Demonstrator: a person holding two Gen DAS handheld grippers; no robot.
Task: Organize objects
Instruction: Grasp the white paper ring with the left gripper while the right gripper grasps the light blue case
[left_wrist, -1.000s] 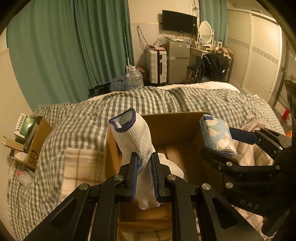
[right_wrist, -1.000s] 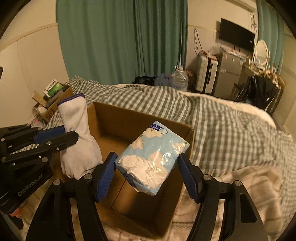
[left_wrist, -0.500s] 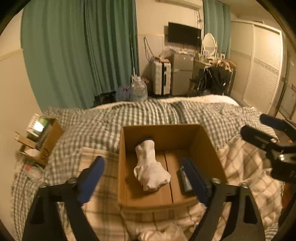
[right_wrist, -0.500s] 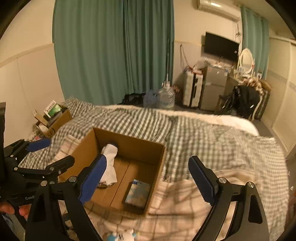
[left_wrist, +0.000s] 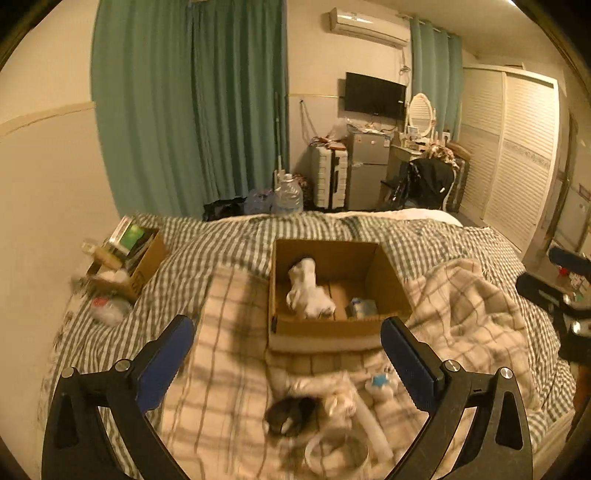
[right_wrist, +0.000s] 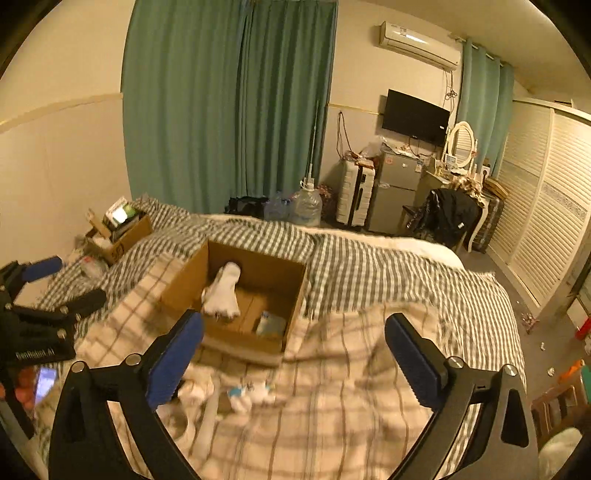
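- The left gripper was seen held above the bed, its blue-padded jaws spread wide with nothing between them.
- The right gripper was likewise held over the bed, jaws spread wide and empty.
- An open cardboard box was seen resting on the bed, partly on a cream plaid blanket and partly on the green-checked cover.
- A white sock was found lying inside the box, toward its left side, slumped against the floor of the box.
- A pale blue tissue pack was seen lying on the box floor to the right of the sock, near the front wall; whether the two touched could not be told.
- In the right wrist view the same box, sock and tissue pack were shown from an angle, with the left gripper visible at the left edge.
- In the left wrist view part of the right gripper was visible at the right edge.
- Nearer than the box, a loose heap of small items was seen on the blanket: a dark bundle, pale cloth pieces and a small white and blue item; they were too blurred to be named exactly.
- A second, smaller cardboard box filled with oddments was seen at the far left corner of the bed, well apart from the open box.
- Green curtains were seen hanging behind the bed.
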